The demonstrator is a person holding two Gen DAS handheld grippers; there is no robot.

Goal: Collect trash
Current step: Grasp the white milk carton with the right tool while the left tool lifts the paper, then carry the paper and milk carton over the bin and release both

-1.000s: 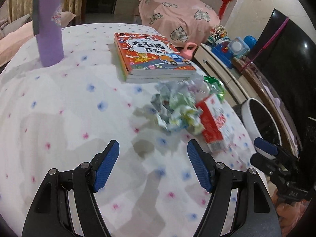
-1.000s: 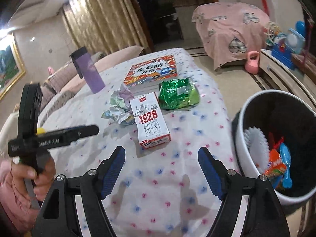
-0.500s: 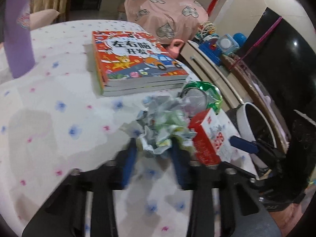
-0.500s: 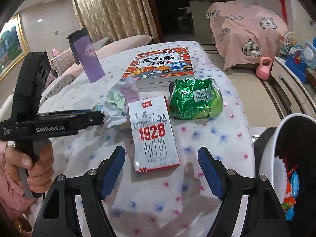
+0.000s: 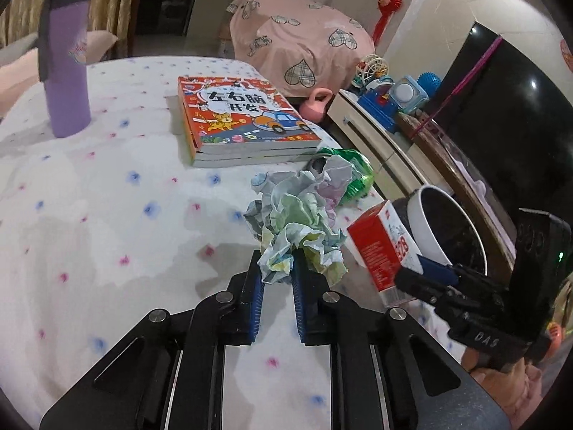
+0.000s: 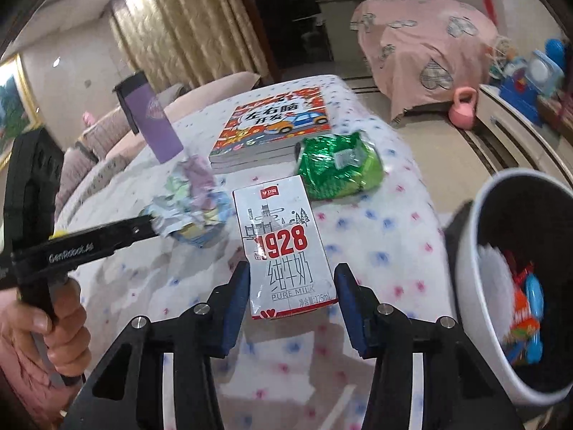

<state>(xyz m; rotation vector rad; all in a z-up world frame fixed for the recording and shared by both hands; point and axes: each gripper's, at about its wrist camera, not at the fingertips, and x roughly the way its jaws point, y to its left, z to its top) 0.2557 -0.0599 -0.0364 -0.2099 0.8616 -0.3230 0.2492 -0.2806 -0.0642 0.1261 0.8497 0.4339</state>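
Since a second ago both grippers have closed in on the trash: the left gripper (image 5: 275, 268), then wide open and short of the crumpled paper (image 5: 301, 215), now has its jaws narrowed onto the wad's near edge, while the right gripper (image 6: 292, 286) has come forward until the milk carton (image 6: 283, 247) sits between its fingers. The table (image 5: 107, 197), under a white cloth with pink and blue dots, carries everything; off its right edge stands the white bin (image 6: 476, 268), some colourful litter already inside. At the far side lies a stack of children's books (image 5: 240, 118), with a purple bottle (image 5: 66, 71) upright well to their left. The green foil bag (image 6: 336, 168) rests just beyond the carton, near the books. The carton lies flat, its near end between the right jaws — these stand moderately open, a slim gap showing on each side. The paper wad sits just left of the carton.
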